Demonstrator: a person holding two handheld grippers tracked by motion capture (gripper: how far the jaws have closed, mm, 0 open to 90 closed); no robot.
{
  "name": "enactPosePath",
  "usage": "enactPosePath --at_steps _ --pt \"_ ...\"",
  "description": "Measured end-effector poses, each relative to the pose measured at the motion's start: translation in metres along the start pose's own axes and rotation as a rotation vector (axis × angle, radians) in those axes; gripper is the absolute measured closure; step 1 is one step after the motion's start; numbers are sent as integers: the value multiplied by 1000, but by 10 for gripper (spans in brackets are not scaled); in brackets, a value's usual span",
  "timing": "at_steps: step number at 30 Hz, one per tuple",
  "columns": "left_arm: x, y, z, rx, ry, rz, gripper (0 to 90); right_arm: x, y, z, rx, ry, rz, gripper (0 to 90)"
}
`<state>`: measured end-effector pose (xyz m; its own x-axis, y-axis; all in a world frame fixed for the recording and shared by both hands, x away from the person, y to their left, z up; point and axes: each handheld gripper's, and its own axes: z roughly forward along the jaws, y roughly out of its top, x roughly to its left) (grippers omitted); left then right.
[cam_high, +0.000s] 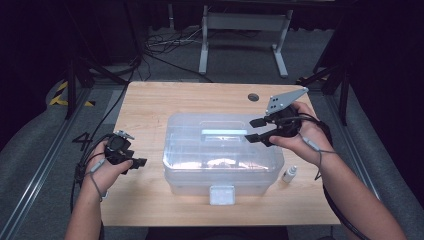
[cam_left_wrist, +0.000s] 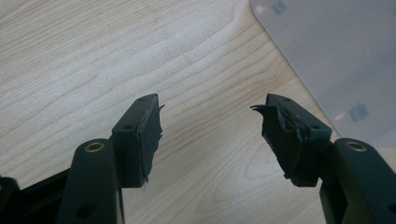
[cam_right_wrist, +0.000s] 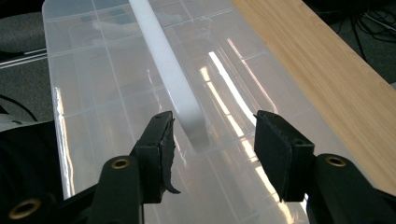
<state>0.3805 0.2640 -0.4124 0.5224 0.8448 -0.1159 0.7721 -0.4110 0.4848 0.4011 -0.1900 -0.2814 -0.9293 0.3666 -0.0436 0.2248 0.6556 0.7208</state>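
Observation:
A clear plastic storage box (cam_high: 220, 155) with its lid down stands in the middle of the wooden table (cam_high: 150, 105). Its flat white handle (cam_high: 223, 132) lies along the lid, and a white latch (cam_high: 221, 194) sits on the front wall. My right gripper (cam_high: 251, 130) hovers at the lid's right end, open. In the right gripper view (cam_right_wrist: 212, 140) the near end of the handle (cam_right_wrist: 177, 88) lies just ahead of the gap between the jaws, untouched. My left gripper (cam_high: 136, 164) rests low over the table left of the box, open and holding nothing (cam_left_wrist: 210, 126); the box's corner (cam_left_wrist: 336, 56) lies just ahead of it.
A small white bottle (cam_high: 290, 174) stands on the table right of the box's front corner. A round cable hole (cam_high: 253, 96) sits in the tabletop at the back right. Bare wood surrounds the box on the left and behind it.

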Motion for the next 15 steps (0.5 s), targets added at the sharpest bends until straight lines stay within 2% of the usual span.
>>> enactPosePath --at_steps 15 --pt "-1 0 0 2 -1 7 380 4 13 30 53 21 -70 518"
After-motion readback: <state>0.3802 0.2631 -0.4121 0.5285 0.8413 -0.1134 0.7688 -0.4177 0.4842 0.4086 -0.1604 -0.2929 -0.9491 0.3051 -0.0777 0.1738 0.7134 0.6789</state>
